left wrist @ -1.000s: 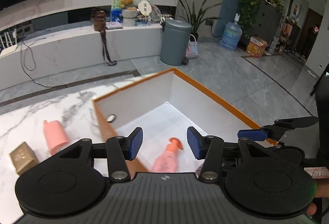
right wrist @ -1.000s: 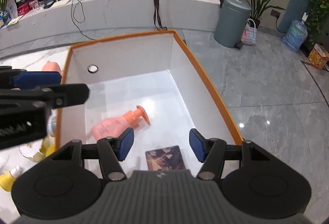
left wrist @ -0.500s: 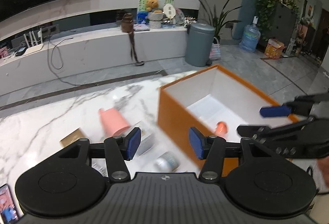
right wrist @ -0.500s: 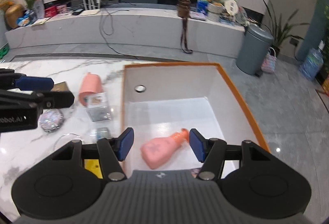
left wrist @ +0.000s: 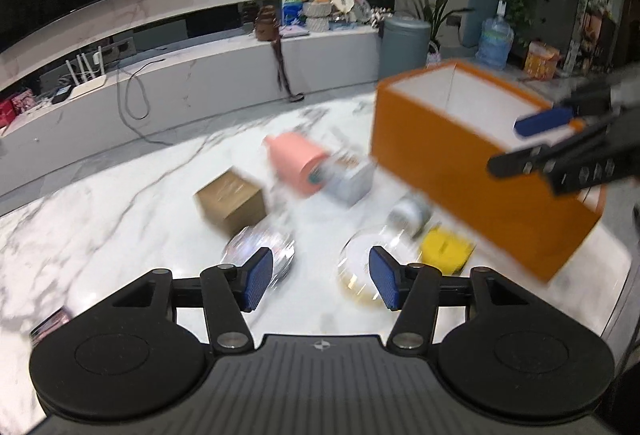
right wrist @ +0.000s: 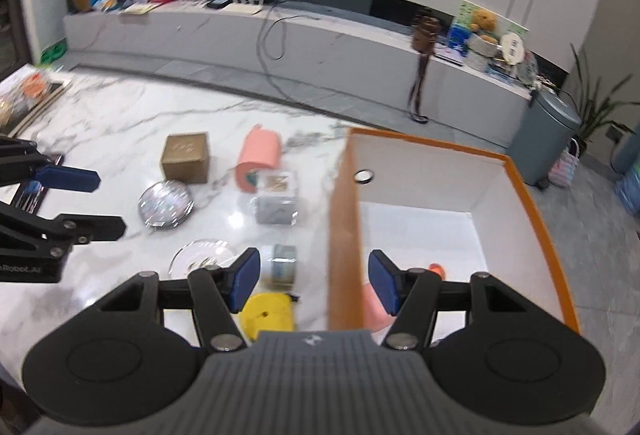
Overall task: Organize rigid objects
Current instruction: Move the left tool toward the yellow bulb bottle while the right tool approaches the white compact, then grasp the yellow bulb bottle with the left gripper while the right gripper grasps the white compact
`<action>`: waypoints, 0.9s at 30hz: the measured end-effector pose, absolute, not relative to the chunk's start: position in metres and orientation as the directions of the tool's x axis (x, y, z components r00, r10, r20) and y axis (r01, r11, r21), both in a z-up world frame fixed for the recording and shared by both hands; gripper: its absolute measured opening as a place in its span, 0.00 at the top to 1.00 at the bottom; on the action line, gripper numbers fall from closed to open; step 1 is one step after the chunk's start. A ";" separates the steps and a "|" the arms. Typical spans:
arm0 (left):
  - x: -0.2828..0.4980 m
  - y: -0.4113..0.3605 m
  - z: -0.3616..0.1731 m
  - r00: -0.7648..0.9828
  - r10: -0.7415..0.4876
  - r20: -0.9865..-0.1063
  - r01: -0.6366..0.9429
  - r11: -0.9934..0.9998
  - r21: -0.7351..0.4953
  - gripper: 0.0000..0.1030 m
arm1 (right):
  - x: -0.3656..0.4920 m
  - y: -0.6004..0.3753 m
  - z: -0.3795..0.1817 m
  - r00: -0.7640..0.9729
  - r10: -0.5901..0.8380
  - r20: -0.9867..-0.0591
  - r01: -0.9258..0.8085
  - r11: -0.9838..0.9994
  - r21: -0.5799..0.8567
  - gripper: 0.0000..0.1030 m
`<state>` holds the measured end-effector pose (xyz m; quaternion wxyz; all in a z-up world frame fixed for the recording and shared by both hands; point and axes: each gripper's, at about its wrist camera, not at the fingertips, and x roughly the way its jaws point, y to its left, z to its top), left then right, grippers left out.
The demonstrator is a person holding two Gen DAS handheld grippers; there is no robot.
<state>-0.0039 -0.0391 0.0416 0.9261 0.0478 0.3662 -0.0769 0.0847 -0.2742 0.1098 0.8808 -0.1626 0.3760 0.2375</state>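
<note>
Only readable writing is "Robot.AI" on the side of the left gripper (right wrist: 64,203) where it pokes into the right wrist view; labels on the little items are too blurry to read. Both sets of tongs are spread wide with nothing between them. Using the orange box (right wrist: 340,227) as the landmark: the pink bottle (right wrist: 380,309) lies inside it, at the near end, right behind the right gripper (right wrist: 314,281), whose fingers straddle the box's left wall. Everything else sits on the marble table (right wrist: 120,115) left of the box: a pink cup (right wrist: 258,157) on its side, a brown cube (right wrist: 186,157) further left, a shiny disc (right wrist: 166,205), a clear block (right wrist: 276,205), a small jar (right wrist: 282,265) and a yellow thing (right wrist: 268,311) nearest the wall, plus a glass dish (right wrist: 202,259). The left gripper (left wrist: 320,277) hovers over the disc (left wrist: 260,249) and dish (left wrist: 360,267), well left of the box (left wrist: 472,171). Compared to a second ago, the left gripper has swung out of the box and over the table clutter, and the right one has slid left from the box's middle to its wall.
</note>
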 end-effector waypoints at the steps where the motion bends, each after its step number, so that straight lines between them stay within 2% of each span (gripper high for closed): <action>1: -0.009 -0.035 0.037 0.718 -0.095 -0.689 0.179 0.983 0.051 0.37 | 0.082 -0.271 0.107 0.598 0.297 -0.744 -0.552 0.826 -0.113 0.42; 3: -0.019 -0.030 0.030 0.713 -0.077 -0.696 0.178 0.981 0.073 0.37 | 0.079 -0.263 0.102 0.585 0.300 -0.753 -0.572 0.811 -0.122 0.42; 7: -0.035 -0.023 0.016 0.697 -0.112 -0.709 0.194 0.980 0.036 0.37 | 0.068 -0.242 0.088 0.551 0.305 -0.777 -0.621 0.771 -0.138 0.40; 12: -0.046 -0.031 -0.004 0.697 -0.143 -0.703 0.233 0.972 0.034 0.31 | 0.059 -0.219 0.061 0.510 0.272 -0.816 -0.661 0.731 -0.169 0.38; 20: -0.048 -0.044 -0.022 0.672 -0.190 -0.716 0.273 0.962 0.001 0.29 | 0.063 -0.210 0.017 0.501 0.207 -0.840 -0.602 0.781 -0.166 0.38; 27: -0.043 -0.050 -0.033 0.656 -0.201 -0.728 0.288 0.958 -0.005 0.28 | 0.066 -0.203 0.015 0.500 0.307 -0.810 -0.617 0.782 -0.084 0.35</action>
